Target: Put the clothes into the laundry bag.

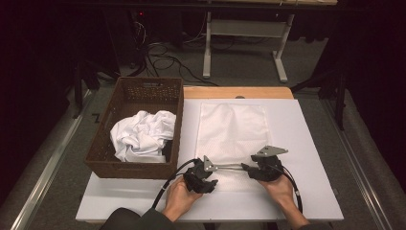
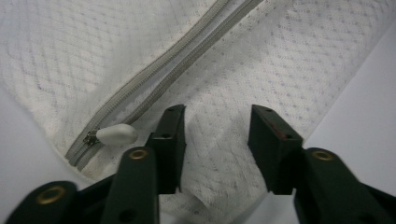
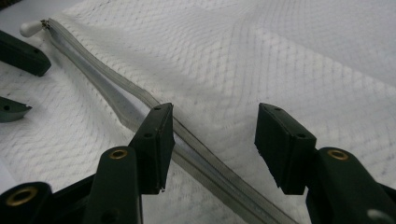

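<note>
A white mesh bag (image 1: 232, 129) lies flat on the white board. Its grey zipper (image 2: 177, 70) runs along the near edge and ends at a white pull (image 2: 116, 134). My left gripper (image 1: 209, 183) is at the bag's near left corner. In the left gripper view it (image 2: 217, 135) stands open over the mesh, the pull just outside its left jaw. My right gripper (image 1: 250, 170) is to the right of it. In the right gripper view it (image 3: 212, 135) is open, with its left jaw above the zipper (image 3: 201, 154). The pull (image 3: 30, 29) and the left gripper (image 3: 32, 86) appear at far left there.
A brown woven basket (image 1: 148, 81) holding crumpled white cloth (image 1: 141, 134) stands at the left of the white board (image 1: 306, 143). A wooden table edge (image 1: 239, 91) lies behind the bag. Cables and a white stand are on the floor beyond.
</note>
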Available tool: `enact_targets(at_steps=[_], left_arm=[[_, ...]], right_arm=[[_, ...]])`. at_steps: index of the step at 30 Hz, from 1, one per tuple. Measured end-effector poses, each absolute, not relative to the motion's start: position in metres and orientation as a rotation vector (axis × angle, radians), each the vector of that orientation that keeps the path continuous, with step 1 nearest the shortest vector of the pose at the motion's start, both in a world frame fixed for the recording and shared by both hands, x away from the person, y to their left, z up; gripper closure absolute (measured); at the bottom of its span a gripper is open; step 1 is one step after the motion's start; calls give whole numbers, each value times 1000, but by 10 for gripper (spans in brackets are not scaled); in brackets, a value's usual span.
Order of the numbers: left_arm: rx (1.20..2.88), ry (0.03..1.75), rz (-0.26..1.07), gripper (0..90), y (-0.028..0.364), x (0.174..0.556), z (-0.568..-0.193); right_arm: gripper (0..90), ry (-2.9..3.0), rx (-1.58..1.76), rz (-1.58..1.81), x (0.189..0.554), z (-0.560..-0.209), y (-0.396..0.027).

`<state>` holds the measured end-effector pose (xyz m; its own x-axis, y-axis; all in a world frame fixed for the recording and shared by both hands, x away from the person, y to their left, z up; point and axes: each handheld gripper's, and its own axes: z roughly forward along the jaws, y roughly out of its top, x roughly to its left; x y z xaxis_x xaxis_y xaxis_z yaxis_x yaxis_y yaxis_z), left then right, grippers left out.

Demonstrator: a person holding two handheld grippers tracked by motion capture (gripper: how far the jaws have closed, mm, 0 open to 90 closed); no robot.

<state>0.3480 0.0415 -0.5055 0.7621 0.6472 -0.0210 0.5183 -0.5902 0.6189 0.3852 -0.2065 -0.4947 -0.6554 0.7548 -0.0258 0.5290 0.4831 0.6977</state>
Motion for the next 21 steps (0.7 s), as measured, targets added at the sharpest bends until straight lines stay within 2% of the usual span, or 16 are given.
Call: enact_targets(at_steps=[5, 13, 17, 19, 21], left_arm=[[2344, 855, 273, 675, 44, 350, -505], [2342, 857, 280, 721, 45, 350, -506], [2342, 857, 284, 798, 45, 350, -506], [2345, 856, 282, 841, 46, 350, -505], [2348, 854, 283, 883, 46, 350, -505]], right_arm=[[480, 2440, 1048, 876, 393, -504, -192], [455, 2475, 1009, 881, 397, -507, -183], [445, 2481, 1001, 882, 398, -508, -180], [497, 2469, 1018, 886, 400, -508, -179], [605, 2464, 1007, 894, 401, -508, -179]])
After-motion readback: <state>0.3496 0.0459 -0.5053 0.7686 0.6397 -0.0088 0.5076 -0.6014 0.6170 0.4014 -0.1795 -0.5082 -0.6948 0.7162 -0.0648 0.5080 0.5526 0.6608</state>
